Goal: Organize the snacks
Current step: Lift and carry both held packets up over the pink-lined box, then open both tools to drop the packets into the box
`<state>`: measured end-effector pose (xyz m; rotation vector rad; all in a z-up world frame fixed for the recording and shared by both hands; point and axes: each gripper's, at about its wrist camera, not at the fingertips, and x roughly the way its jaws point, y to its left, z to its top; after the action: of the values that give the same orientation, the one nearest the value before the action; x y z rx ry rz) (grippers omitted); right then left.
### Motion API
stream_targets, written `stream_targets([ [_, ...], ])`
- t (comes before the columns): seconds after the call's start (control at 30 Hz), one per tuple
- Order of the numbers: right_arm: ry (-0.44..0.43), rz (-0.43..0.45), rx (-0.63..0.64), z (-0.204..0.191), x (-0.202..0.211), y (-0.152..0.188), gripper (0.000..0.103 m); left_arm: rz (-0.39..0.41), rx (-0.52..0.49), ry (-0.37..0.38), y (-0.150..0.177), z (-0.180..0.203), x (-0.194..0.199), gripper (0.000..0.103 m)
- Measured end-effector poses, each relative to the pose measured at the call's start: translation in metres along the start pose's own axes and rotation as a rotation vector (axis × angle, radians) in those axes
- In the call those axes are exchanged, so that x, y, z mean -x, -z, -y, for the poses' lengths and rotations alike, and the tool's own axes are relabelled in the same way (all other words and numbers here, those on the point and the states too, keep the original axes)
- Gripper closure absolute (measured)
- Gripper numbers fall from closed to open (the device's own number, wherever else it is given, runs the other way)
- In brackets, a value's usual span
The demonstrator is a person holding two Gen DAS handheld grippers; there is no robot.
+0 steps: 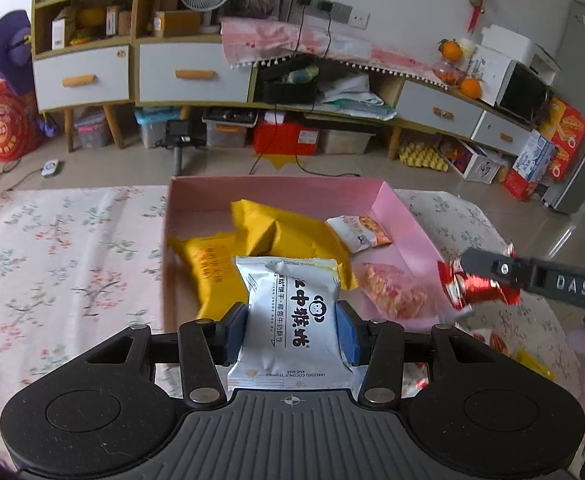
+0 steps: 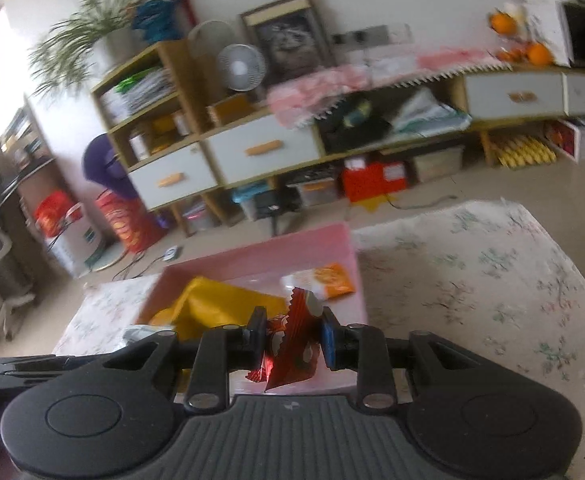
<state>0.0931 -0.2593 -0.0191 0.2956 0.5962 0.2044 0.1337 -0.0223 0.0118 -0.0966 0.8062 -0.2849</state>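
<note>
The left gripper (image 1: 292, 330) is clamped on a white packet (image 1: 292, 320), its blue pads pressing the packet's two sides. The packet stands upright between the fingers, above the near edge of the pink box (image 1: 402, 216).

The right gripper (image 2: 294, 338) is clamped on a crumpled red wrapper (image 2: 292, 344). In the left wrist view it reaches in from the right, holding the wrapper (image 1: 472, 286) just beyond the box's right wall, near its near corner.

The box sits on a floral-covered worktop (image 1: 64, 256), open at the top. Inside lie two yellow bags (image 1: 280, 232), one overlapping the other toward the left and middle, a small orange-and-white packet (image 1: 358, 232) toward the far right, and a clear bag of reddish snacks (image 1: 392, 292) at the near right. More wrappers (image 1: 496, 342) lie on the worktop to the right of the box, partly hidden behind the left gripper's body.
</note>
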Motion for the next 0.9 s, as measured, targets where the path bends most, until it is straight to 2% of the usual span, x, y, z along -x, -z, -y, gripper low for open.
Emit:
stream_targets([
  [0.13,0.023,-0.015,-0.012,0.006,-0.010,0.001,0.093,-0.019,-0.003,-0.013,-0.002,0.006,-0.020,0.058],
  [0.37,0.054,-0.051,0.071,-0.001,-0.027,0.008,0.093,-0.026,-0.033,-0.038,-0.003,0.014,-0.045,0.059],
  [0.43,0.061,-0.063,0.103,-0.005,-0.033,0.012,0.093,-0.036,-0.037,-0.051,-0.004,0.014,-0.052,0.063],
  [0.5,0.067,-0.072,0.120,-0.005,-0.037,0.012,0.093,-0.044,-0.027,-0.066,-0.004,0.011,-0.059,0.072],
  [0.63,0.064,-0.078,0.115,-0.004,-0.039,0.012,0.092,-0.037,0.002,-0.058,-0.005,0.002,-0.063,0.071],
  [0.73,0.055,-0.074,0.093,0.000,-0.037,0.009,0.086,-0.032,0.017,-0.040,-0.005,-0.003,-0.062,0.067],
  [0.8,0.044,-0.070,0.073,0.001,-0.035,0.007,0.079,-0.039,0.031,-0.023,-0.005,-0.005,-0.061,0.056],
  [0.9,0.027,-0.060,0.044,0.001,-0.030,0.003,0.068,-0.037,0.042,-0.004,-0.005,-0.006,-0.054,0.049],
])
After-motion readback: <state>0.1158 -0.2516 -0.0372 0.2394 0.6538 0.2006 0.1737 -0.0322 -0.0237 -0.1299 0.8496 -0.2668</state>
